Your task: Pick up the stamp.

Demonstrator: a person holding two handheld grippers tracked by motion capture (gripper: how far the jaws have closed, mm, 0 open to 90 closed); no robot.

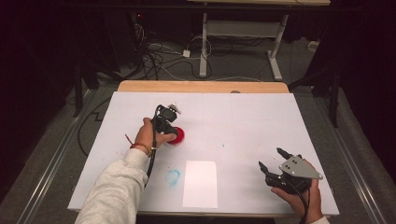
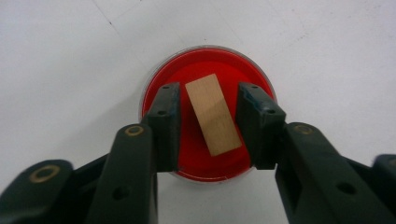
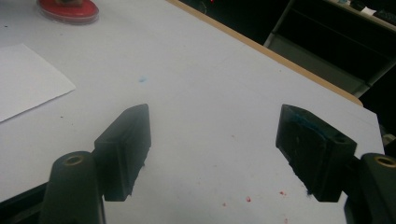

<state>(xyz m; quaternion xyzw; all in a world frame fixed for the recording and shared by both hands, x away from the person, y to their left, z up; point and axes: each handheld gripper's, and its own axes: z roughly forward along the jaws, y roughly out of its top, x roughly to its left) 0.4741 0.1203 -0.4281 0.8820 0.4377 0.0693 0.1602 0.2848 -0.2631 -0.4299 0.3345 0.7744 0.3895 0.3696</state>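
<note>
1. White paper (image 1: 200, 184) lies at the near edge of the white bench (image 1: 243, 116), a blue smear (image 1: 173, 177) beside it.
2. Dark room behind; cables on the floor (image 1: 163, 60).
3. Left gripper (image 2: 208, 123): fingers straddle a wood block (image 2: 213, 114) in the red dish (image 2: 205, 60), gaps on both sides.
4. Right gripper (image 1: 270, 159) sits well apart from the dish, fingers wide, empty.

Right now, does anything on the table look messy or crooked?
Yes. A blue smear stains the table beside the paper sheet, red specks dot it near the right gripper, and the wooden block lies askew in the red dish.
</note>
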